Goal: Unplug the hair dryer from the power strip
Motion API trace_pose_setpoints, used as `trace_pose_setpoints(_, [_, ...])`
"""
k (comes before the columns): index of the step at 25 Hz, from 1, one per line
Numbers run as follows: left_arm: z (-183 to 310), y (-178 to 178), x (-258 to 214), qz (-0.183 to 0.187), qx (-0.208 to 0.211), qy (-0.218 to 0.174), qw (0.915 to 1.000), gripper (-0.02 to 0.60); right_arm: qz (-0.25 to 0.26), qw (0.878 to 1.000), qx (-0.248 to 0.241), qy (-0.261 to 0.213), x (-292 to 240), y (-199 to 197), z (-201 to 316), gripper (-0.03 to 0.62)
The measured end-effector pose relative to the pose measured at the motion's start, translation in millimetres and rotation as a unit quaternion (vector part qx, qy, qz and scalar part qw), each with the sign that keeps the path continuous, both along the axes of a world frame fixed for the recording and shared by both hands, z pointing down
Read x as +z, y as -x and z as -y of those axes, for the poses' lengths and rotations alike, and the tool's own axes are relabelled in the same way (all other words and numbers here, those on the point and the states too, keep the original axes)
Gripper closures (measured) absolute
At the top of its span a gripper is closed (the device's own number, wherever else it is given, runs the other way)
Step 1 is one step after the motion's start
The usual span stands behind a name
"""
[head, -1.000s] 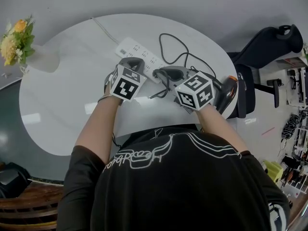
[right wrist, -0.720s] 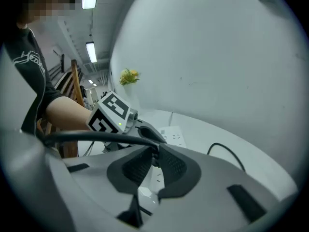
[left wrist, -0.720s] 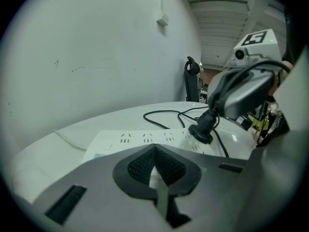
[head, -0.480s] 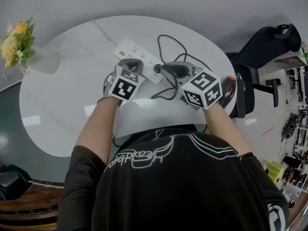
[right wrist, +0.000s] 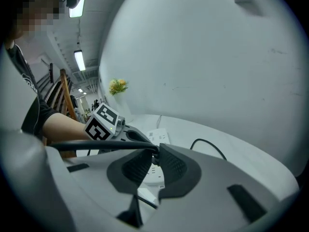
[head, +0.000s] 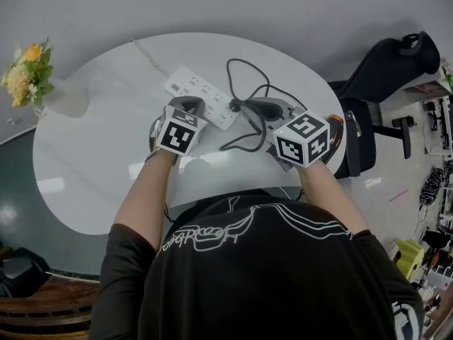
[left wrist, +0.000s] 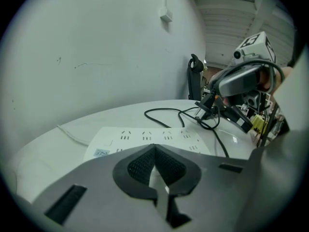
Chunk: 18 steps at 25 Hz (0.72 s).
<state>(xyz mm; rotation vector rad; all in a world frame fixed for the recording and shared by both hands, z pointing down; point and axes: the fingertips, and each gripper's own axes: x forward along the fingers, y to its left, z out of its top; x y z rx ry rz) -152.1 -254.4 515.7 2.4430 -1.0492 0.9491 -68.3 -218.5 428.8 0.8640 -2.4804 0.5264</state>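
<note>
A white power strip [head: 205, 91] lies on the round white table [head: 92, 154]. My left gripper [head: 190, 103] is shut, its tips resting on the strip's near edge [left wrist: 149, 138]. My right gripper [head: 244, 106] is shut on the hair dryer's black plug [head: 236, 105], which hangs in the air just right of the strip, clear of the sockets [left wrist: 208, 105]. In the right gripper view the pads [right wrist: 176, 166] pinch the plug [right wrist: 153, 156], and its black cord [right wrist: 96, 145] runs off to the left. The hair dryer [head: 338, 127] lies at the table's right edge, mostly hidden behind my right gripper's marker cube.
The black cord [head: 244, 66] loops over the table behind the strip. A vase of yellow flowers [head: 32, 76] stands at the far left edge. A black office chair [head: 386, 66] stands off the table's right side. The strip's white lead [head: 145, 48] runs to the far edge.
My right gripper has risen and drawn back to the right with the plug, which has come out of the strip. The left gripper has stayed on the strip.
</note>
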Motion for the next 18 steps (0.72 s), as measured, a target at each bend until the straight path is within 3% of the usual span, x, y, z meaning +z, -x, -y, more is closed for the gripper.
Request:
trace_pose_setpoints(4, [-9, 3, -22, -0.029, -0.032, 0.000, 0.9991, 0.578, 0.015, 1.000, 0.008, -0.012, -18, -13, -7, 0.566])
trace_pose_setpoints(10, [-39, -8, -78, -0.107, -0.073, -0.001, 0.9916, 0.578, 0.044, 0.999, -0.011, -0.024, -55, -25, -30, 0.565])
trace_pose_setpoints(18, [-100, -25, -169, -0.206, -0.112, -0.038, 0.9713, 0.578, 0.095, 0.993, -0.035, -0.063, -110, -54, -68, 0.566])
